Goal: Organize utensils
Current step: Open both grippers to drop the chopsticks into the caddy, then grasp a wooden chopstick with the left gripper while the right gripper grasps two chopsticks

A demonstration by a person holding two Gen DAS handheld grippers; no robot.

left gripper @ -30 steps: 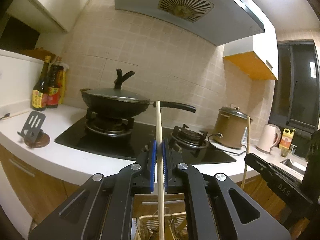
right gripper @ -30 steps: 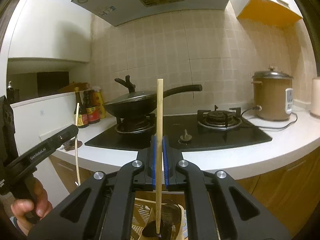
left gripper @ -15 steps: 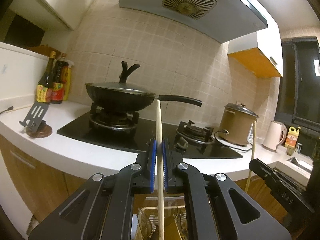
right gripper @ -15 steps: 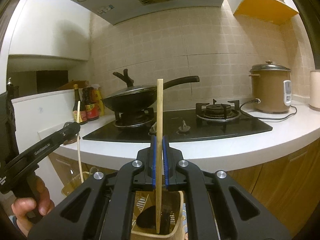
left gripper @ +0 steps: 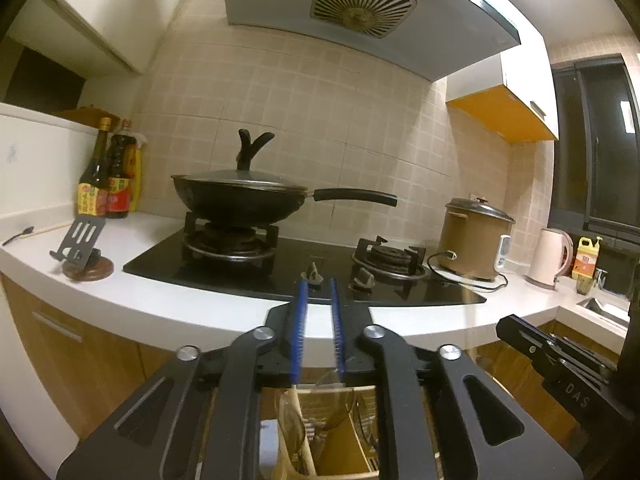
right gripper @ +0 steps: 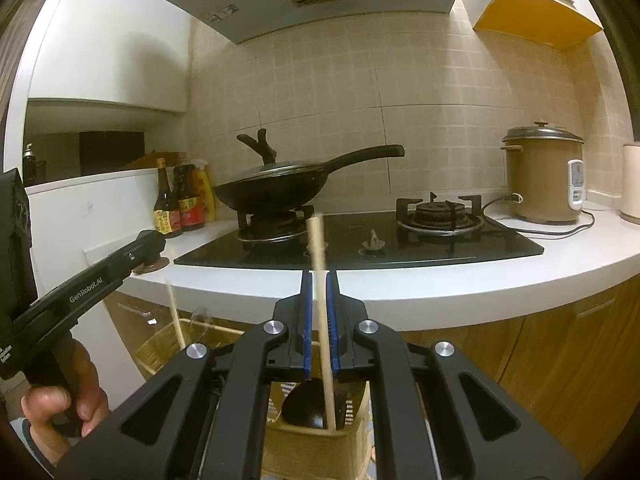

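1. We found the left gripper [left gripper: 319, 284] at lower centre of its view, jaws opening, nothing between the blue pads.
2. The right gripper [right gripper: 319, 276] had its pads a little apart around an upright chopstick [right gripper: 322, 312]; we could not tell whether they pressed on it.
3. That chopstick's lower end stood in the holder [right gripper: 316, 446] at bottom centre.
4. A second chopstick [right gripper: 176, 316] leaned at lower left, just below the left gripper's tip.
5. A hand [right gripper: 64, 408] gripped the left tool's handle.
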